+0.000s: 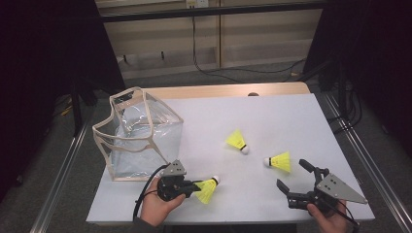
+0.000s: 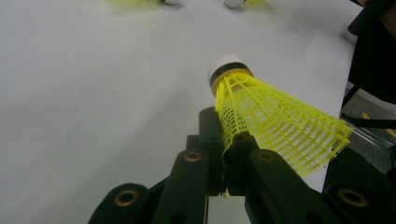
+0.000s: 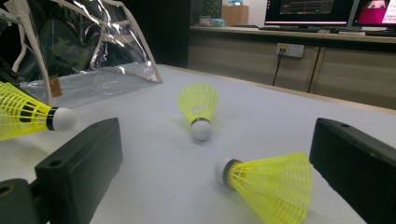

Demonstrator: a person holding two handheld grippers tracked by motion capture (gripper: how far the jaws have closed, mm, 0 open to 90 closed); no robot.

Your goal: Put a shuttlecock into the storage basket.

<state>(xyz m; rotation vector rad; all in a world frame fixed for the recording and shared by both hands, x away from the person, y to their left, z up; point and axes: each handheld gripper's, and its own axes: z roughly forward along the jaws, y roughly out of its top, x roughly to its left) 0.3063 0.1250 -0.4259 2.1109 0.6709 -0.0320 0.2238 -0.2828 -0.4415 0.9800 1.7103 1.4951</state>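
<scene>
**A lit worktop in a dim room**

The worktop is covered in pale grey-white, with a strip of light wood along its far edge. Metal rails run along both sides over a grey floor. Behind it stands a low beige cabinet with a wall socket and black cables trailing down to the floor. Dark curtains close off both sides. Two lit monitors sit on the cabinet top. Light falls mostly on the worktop.
</scene>
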